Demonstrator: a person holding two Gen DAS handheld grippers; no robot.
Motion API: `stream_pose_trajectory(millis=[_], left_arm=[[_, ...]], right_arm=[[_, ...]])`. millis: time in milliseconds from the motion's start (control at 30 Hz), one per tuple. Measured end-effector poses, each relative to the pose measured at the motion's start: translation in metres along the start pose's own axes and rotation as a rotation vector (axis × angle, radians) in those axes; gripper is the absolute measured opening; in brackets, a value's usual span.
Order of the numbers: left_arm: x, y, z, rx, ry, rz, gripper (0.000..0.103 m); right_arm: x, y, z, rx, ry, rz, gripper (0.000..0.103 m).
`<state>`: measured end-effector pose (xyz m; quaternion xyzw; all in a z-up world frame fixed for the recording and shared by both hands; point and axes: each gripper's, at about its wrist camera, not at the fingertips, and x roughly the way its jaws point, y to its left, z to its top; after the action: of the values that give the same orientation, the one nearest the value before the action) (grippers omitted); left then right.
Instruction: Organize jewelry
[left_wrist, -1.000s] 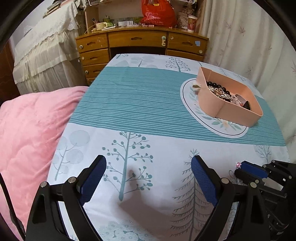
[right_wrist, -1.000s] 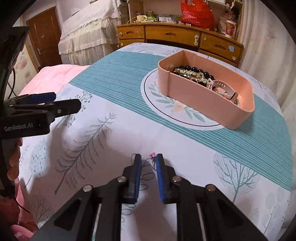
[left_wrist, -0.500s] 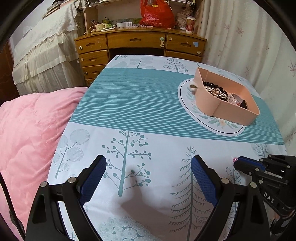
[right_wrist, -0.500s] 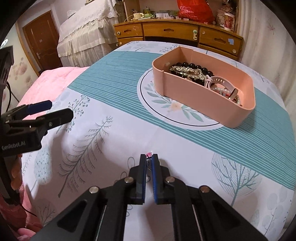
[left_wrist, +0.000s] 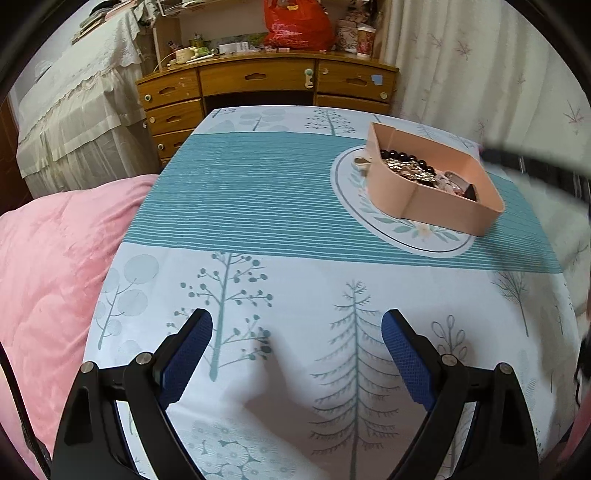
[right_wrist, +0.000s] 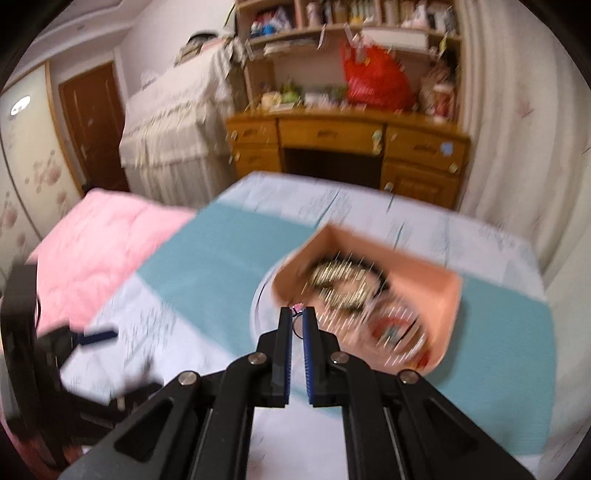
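Observation:
My right gripper (right_wrist: 297, 314) is shut on a small ring with a pink stone (right_wrist: 296, 307) and holds it in the air just short of the near corner of the pink jewelry box (right_wrist: 447, 295). The right wrist view is blurred by motion. The box (left_wrist: 421, 201) holds black beads, a gold chain and other pieces. In the left wrist view the right gripper shows as a dark blur (left_wrist: 532, 166) beyond the box. My left gripper (left_wrist: 297, 345) is open and empty, low over the near white part of the tablecloth (left_wrist: 295, 288).
A small pale item (left_wrist: 362, 162) lies on the cloth beside the box's far left corner. A pink quilt (left_wrist: 48, 266) lies left of the table. A wooden desk (left_wrist: 266, 88) with clutter and a red bag stands behind. Curtains hang on the right.
My right gripper closed on the ring, lifted it off the cloth and swung up and forward to the box. The left gripper stayed open and shifted only slightly.

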<state>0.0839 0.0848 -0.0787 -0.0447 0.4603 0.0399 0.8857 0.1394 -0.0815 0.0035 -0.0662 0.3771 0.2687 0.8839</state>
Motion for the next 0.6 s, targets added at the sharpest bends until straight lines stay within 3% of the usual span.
stream_pose_trajectory(millis=[200, 333, 467, 533, 600], left_arm=[[0.001, -0.012, 0.0, 0.019, 0.01, -0.04, 0.092], [0.004, -0.011, 0.002, -0.033, 0.032, -0.105, 0.092], [0.005, -0.007, 0.003, -0.055, 0.036, -0.09, 0.092], [0.005, -0.005, 0.004, -0.053, 0.035, -0.063, 0.092], [0.005, -0.004, 0.004, -0.057, 0.036, -0.051, 0.092]], right_arm=[[-0.003, -0.031, 0.029, 0.108, -0.073, -0.026, 0.006], [0.026, -0.054, 0.028, 0.187, 0.029, -0.135, 0.013], [0.042, -0.07, 0.014, 0.268, 0.096, -0.115, 0.016], [0.041, -0.071, 0.009, 0.271, 0.104, -0.124, 0.024], [0.037, -0.068, 0.004, 0.268, 0.115, -0.127, 0.04]])
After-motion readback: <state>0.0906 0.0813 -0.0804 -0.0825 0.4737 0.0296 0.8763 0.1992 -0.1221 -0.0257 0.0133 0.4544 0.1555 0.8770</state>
